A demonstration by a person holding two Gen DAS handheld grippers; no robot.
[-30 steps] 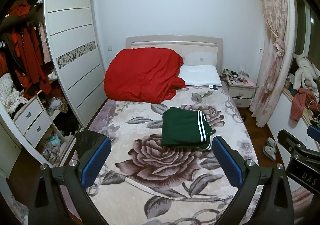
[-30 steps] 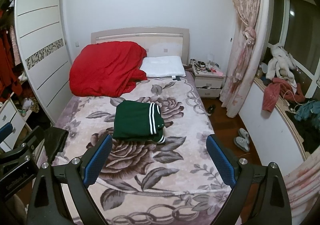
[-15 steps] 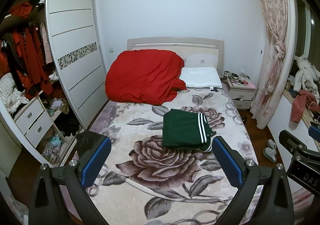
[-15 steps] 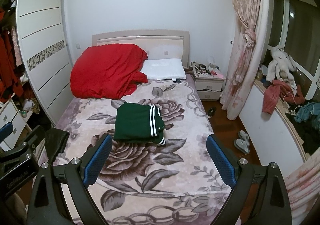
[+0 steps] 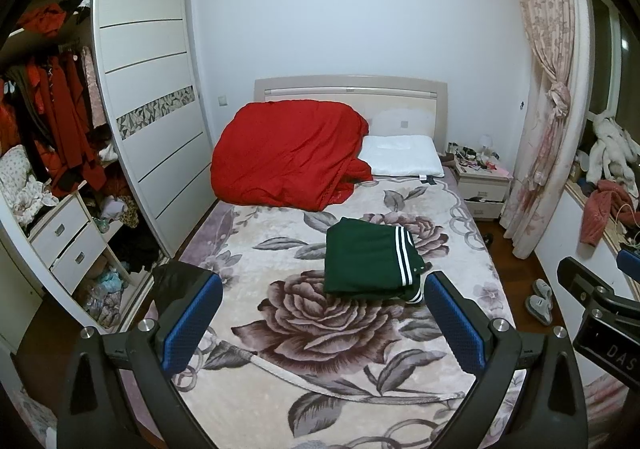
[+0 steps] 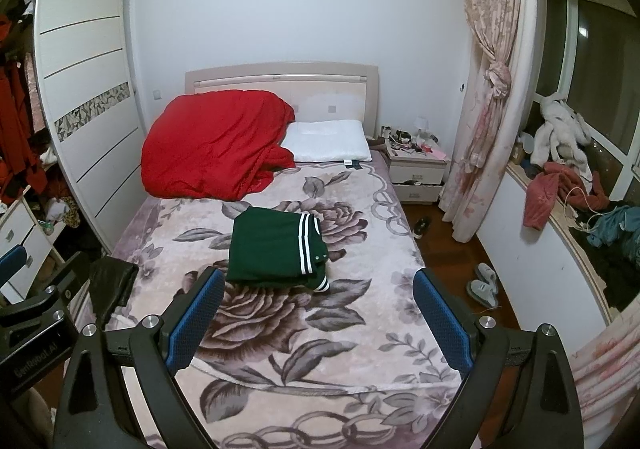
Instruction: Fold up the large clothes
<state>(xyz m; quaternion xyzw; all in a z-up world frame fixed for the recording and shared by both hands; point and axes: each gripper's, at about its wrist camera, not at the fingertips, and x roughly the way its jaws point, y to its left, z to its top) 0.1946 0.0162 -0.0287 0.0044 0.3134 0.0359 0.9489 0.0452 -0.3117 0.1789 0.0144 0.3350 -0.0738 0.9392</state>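
A folded dark green garment with white stripes (image 5: 370, 259) lies in the middle of the floral bedspread (image 5: 320, 329); it also shows in the right wrist view (image 6: 276, 247). My left gripper (image 5: 320, 319) is open and empty, held back over the foot of the bed, well short of the garment. My right gripper (image 6: 316, 317) is open and empty, also back from the garment. A black garment (image 6: 112, 285) lies at the bed's left edge.
A red duvet (image 5: 286, 159) and white pillow (image 5: 400, 155) lie at the bed head. An open wardrobe (image 5: 52, 153) with clothes stands left. A nightstand (image 5: 482, 185), pink curtain (image 5: 548, 89), slippers (image 5: 540, 301) and a cluttered window ledge (image 6: 572, 185) are right.
Both grippers have drawn slightly back and up from the bed, so the view is a little wider. The folded garment has not moved.
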